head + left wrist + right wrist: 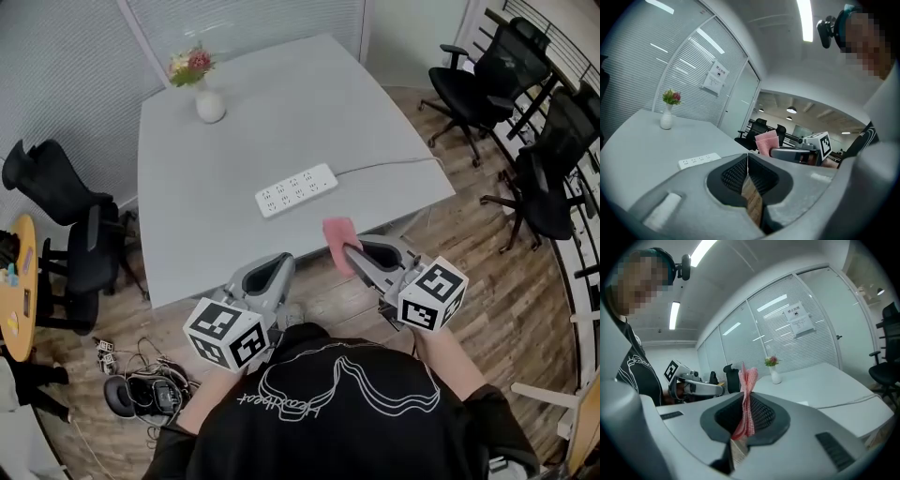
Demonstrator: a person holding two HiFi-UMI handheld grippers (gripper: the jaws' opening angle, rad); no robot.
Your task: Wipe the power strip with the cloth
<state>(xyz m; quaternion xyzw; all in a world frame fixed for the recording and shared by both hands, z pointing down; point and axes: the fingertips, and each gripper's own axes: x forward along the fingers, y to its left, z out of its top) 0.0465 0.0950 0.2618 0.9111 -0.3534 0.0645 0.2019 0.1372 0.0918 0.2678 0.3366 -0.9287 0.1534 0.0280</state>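
Two grippers hang short of the counter's [234, 159] near edge, over the wood floor; neither touches anything on it. The right gripper [349, 249] is pinching a pink cloth [339, 238], which stands up out of the jaw tips as a folded, bunched strip. The left gripper [283, 257] is pressed together with nothing in it.

The white power strip [296, 189] lies slantwise on the counter, near the near edge and about midway along it. Its cable [394, 166] trails toward the right edge. Wiping is not yet begun.

Risks, as I judge them:
- The strip looks light and lies loose. A sideways stroke may push it along instead of cleaning it, possibly toward the near edge. Nothing braces it, since the left gripper is shut and away from it.
- The cloth is held by a narrow fold. Drag across the sockets could pull it out of the jaws.
- Little cloth shows beyond the tips. With a steep approach, the hard jaw tips may scrape the strip rather than the fabric.
- Snagging the cable would tug the strip askew.

The vase of flowers [208, 98] sits near the far left corner, well apart, so it looks safe.
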